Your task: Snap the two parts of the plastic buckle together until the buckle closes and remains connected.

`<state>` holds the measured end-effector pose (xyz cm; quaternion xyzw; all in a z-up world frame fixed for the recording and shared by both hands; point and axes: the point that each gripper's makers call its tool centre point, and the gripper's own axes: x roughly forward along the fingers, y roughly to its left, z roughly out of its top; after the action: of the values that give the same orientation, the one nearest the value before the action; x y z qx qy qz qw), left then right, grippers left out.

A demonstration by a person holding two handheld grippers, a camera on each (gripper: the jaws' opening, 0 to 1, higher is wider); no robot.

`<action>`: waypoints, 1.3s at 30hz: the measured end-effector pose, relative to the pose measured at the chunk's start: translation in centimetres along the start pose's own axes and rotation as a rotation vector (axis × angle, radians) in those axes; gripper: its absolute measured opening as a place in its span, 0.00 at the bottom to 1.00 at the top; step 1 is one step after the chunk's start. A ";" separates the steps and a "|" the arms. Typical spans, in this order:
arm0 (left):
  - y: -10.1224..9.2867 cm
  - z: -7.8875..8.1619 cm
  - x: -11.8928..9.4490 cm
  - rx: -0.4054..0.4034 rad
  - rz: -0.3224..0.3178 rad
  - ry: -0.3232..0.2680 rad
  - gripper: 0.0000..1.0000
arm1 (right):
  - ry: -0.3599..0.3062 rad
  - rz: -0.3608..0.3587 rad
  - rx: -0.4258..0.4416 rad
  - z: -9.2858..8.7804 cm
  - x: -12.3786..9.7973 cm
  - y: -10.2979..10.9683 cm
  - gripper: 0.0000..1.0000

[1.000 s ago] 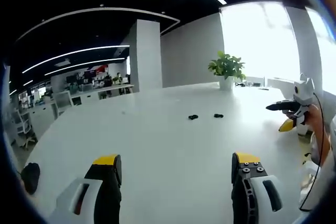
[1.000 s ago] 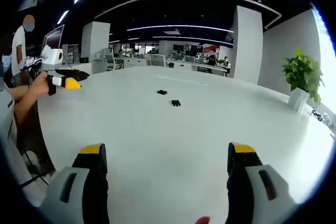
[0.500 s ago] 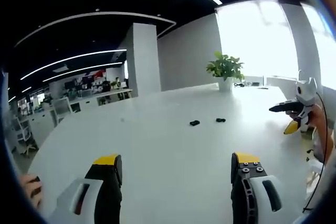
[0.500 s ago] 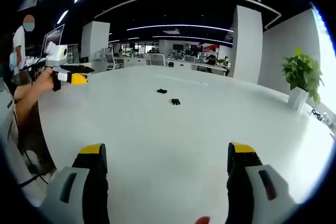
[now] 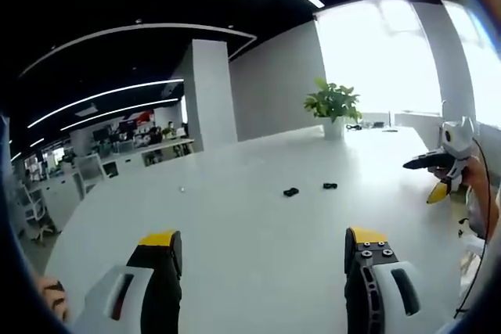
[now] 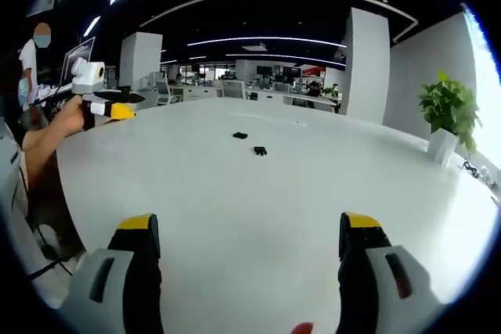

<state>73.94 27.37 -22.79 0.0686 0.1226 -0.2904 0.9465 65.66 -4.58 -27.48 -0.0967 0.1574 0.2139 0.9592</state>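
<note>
Both buckle halves, one part (image 5: 291,192) and the other part (image 5: 329,186), sit apart mid-table (image 5: 235,232), probably unclipped. Left gripper (image 5: 262,252) and right gripper (image 6: 249,238) hang back wide, empty, lining up approach.

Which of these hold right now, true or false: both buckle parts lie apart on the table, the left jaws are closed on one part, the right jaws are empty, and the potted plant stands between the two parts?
1. The two buckle parts lie apart on the white table. True.
2. The left gripper has its jaws closed on one part. False: its jaws stand wide open with nothing between them, and both parts lie far ahead.
3. The right gripper holds nothing. True: its jaws are open over bare table.
4. The potted plant stands between the two parts. False: it stands far behind them, near the table's far edge by the window.
</note>
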 end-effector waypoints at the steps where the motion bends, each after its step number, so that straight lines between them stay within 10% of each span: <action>1: 0.0 0.1 0.1 0.008 0.000 -0.002 0.87 | 0.000 0.000 0.001 0.0 0.0 0.0 0.95; 39: 0.2 2.1 5.2 0.038 -0.061 -0.044 0.88 | -0.025 -0.012 0.012 0.0 -1.3 0.1 0.94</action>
<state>78.62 24.31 -22.21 0.0763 0.0985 -0.3229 0.9382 64.48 -4.95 -27.00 -0.0892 0.1462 0.2081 0.9630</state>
